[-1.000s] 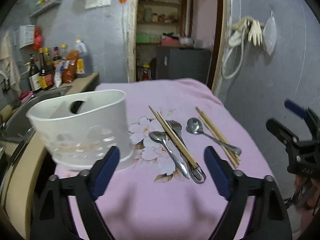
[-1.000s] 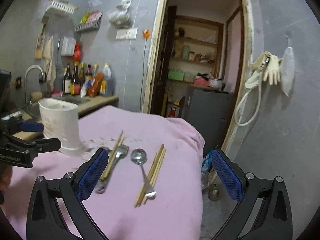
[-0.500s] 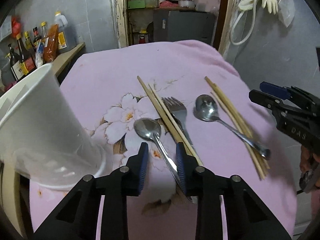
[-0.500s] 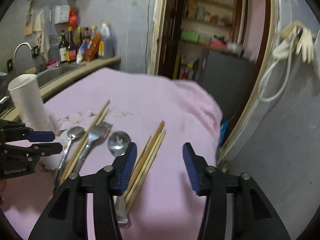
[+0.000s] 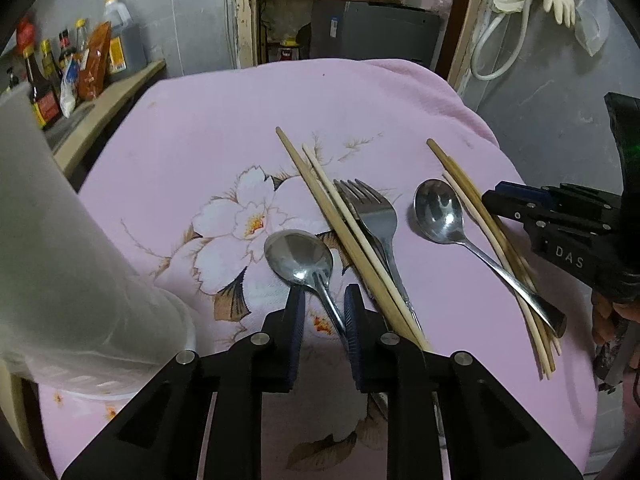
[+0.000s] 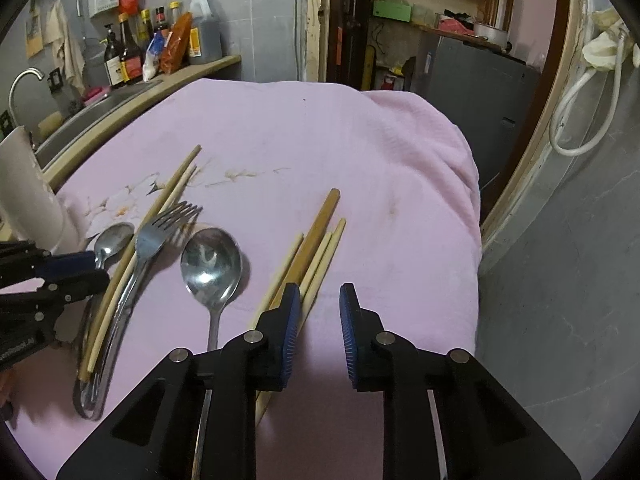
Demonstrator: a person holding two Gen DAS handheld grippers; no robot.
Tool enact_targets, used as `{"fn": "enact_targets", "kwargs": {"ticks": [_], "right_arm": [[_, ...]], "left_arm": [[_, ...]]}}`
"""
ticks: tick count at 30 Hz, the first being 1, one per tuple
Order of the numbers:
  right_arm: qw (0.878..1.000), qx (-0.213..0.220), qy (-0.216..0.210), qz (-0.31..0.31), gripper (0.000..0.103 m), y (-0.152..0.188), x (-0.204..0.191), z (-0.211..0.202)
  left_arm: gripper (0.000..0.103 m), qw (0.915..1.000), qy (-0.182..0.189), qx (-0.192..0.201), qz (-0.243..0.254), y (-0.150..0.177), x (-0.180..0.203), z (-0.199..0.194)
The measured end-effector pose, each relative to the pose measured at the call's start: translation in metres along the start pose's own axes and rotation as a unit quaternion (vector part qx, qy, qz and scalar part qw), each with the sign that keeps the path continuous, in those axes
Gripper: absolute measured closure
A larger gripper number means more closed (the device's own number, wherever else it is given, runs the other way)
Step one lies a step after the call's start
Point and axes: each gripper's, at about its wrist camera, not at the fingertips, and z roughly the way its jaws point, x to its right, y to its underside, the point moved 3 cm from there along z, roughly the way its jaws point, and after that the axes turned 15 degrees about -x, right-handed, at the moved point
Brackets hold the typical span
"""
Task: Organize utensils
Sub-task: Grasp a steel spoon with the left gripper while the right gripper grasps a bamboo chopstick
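Note:
On the pink flowered cloth (image 5: 224,128) lie a small spoon (image 5: 300,258), a fork (image 5: 370,216), a pair of chopsticks (image 5: 320,192), a larger spoon (image 5: 440,212) and more chopsticks (image 5: 472,200). My left gripper (image 5: 323,300) is low over the cloth, its jaws narrowly apart on either side of the small spoon's neck. My right gripper (image 6: 319,300) is partly open just right of the right chopsticks (image 6: 320,236), with the left pad over them; the larger spoon (image 6: 211,264) lies to its left. The white utensil holder (image 5: 60,260) stands at the left.
A counter with bottles (image 6: 160,48) and a sink with a tap (image 6: 24,80) lie beyond the table's left side. A doorway with shelves (image 6: 420,20) is behind. The cloth's right edge (image 6: 468,220) drops off beside a grey wall.
Both grippers have come down and forward towards the utensils and narrowed their jaws. The left one now straddles the small spoon's neck; the right one reached the right chopsticks.

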Motion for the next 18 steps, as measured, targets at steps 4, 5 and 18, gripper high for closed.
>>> {"fn": "enact_targets", "kwargs": {"ticks": [4,5,18], "right_arm": [[1.000,-0.010,0.004,0.009,0.087,-0.012,0.005,0.006],[1.000,-0.014,0.004,0.011,0.088,-0.014,0.006,0.008],[0.993,-0.086,-0.048,0.063,0.098,-0.034,0.017,0.025]], "left_arm": [[0.086,0.9999,0.012,-0.004,-0.009,-0.002,-0.001,0.001],[0.086,0.9998,0.014,-0.005,-0.010,-0.003,0.000,0.000],[0.103,0.9978,0.065,-0.014,0.003,-0.007,0.005,-0.001]]}}
